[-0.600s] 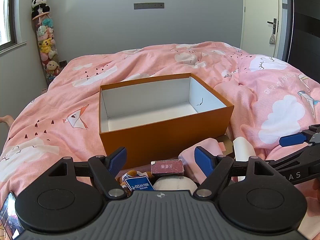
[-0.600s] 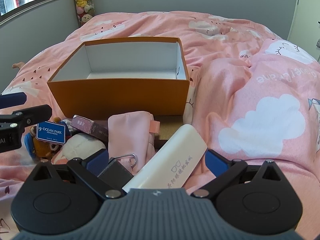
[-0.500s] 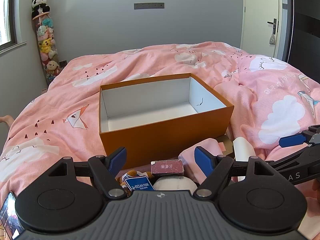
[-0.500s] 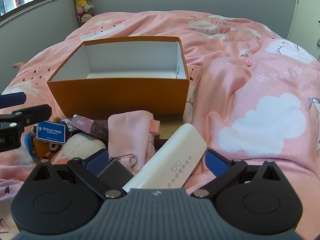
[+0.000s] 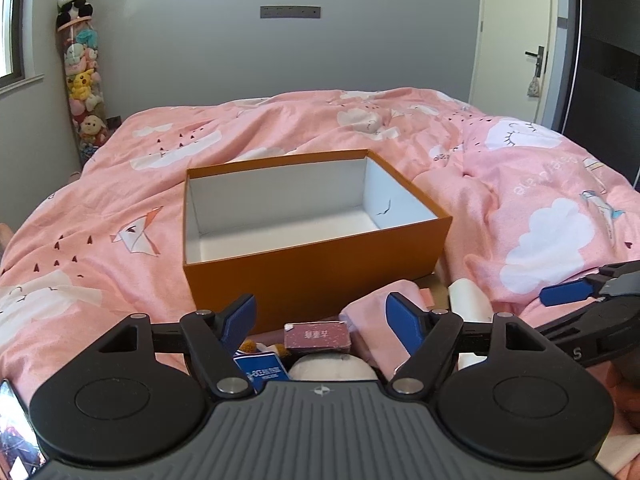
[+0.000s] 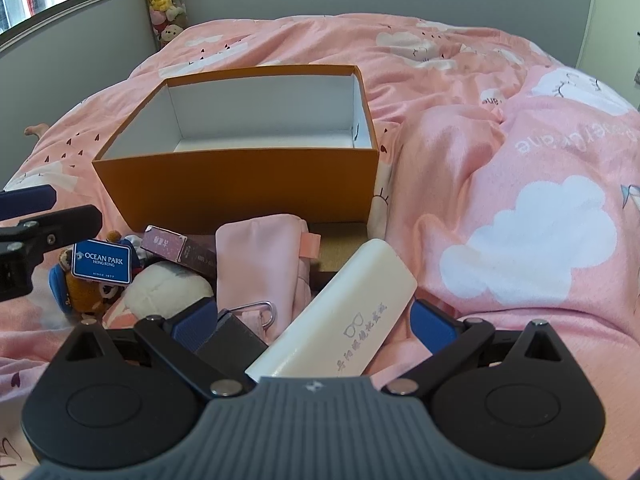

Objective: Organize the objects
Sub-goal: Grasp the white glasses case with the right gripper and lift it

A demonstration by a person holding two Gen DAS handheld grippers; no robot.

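An open box (image 6: 236, 188) sits on the bed cover (image 6: 500, 184), which spreads out on every side of it. Near its front wall lies a cluster of things. At the left of the cluster a tagged plush toy (image 6: 86, 280) lies beside a round plush (image 6: 168, 292); just behind them a small carton (image 6: 180, 250) lies along the box's front. A cloth pouch (image 6: 260, 268) rests in the middle, its clip (image 6: 262, 312) at the near end. To the right a glasses case (image 6: 340, 316) lies slantwise — far end toward the box's right corner, near end over the pouch's edge. Far left, in the room's corner, stands a column of stuffed toys (image 5: 82, 80); a door (image 5: 516, 32) is at the far right.
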